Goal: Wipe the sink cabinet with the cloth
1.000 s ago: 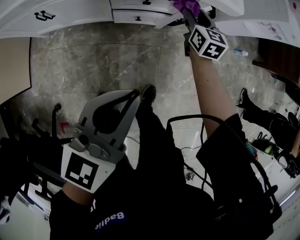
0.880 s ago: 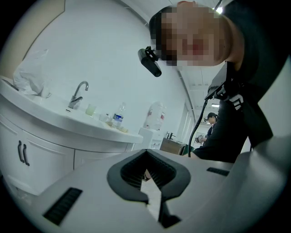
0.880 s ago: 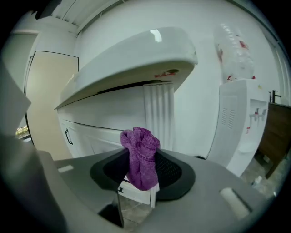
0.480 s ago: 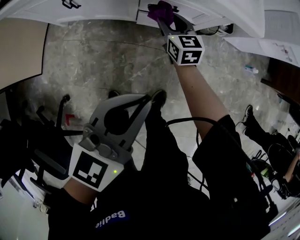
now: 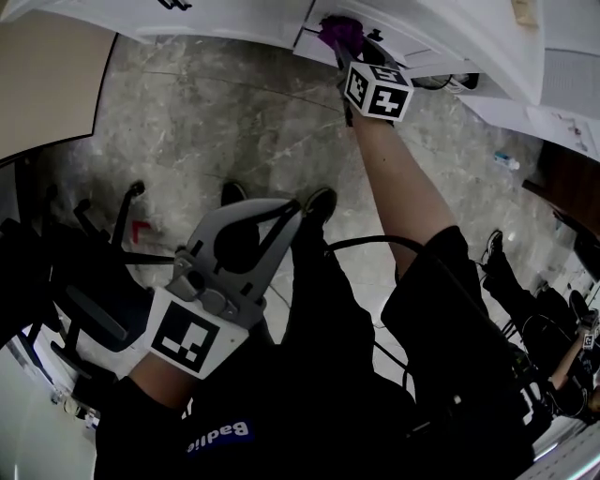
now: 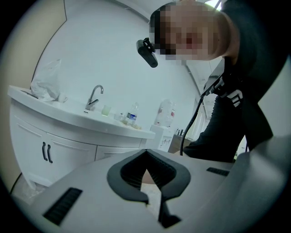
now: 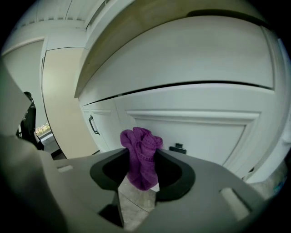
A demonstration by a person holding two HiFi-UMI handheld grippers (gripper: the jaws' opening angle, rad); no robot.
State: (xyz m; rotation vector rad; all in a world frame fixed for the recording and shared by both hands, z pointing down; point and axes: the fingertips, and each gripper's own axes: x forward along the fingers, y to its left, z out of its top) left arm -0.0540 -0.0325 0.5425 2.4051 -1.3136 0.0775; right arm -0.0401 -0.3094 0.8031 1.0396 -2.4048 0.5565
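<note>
In the right gripper view a bunched purple cloth [image 7: 141, 154] sits between the jaws, so my right gripper [image 7: 138, 179] is shut on it. It is held up close to the white sink cabinet [image 7: 195, 132], just left of a small black drawer handle [image 7: 177, 148]. In the head view the cloth [image 5: 341, 35] touches the cabinet front [image 5: 234, 19] at the top, with the right gripper [image 5: 349, 49] behind it. My left gripper [image 5: 302, 206] hangs low by my leg, shut and empty. From the left gripper view [image 6: 153, 202] I see the cabinet [image 6: 59, 145] with its faucet [image 6: 94, 96].
The floor is grey marble [image 5: 216, 122]. A beige panel [image 5: 47, 84] stands at the left and a black wheeled frame [image 5: 94, 291] at the lower left. Bottles [image 6: 132, 116] and a crumpled plastic bag [image 6: 47, 85] sit on the sink top. Cables [image 5: 375, 246] trail by my legs.
The right gripper with the cloth has shifted left along the cabinet front, then a little lower. The left gripper has stayed shut by my leg.
</note>
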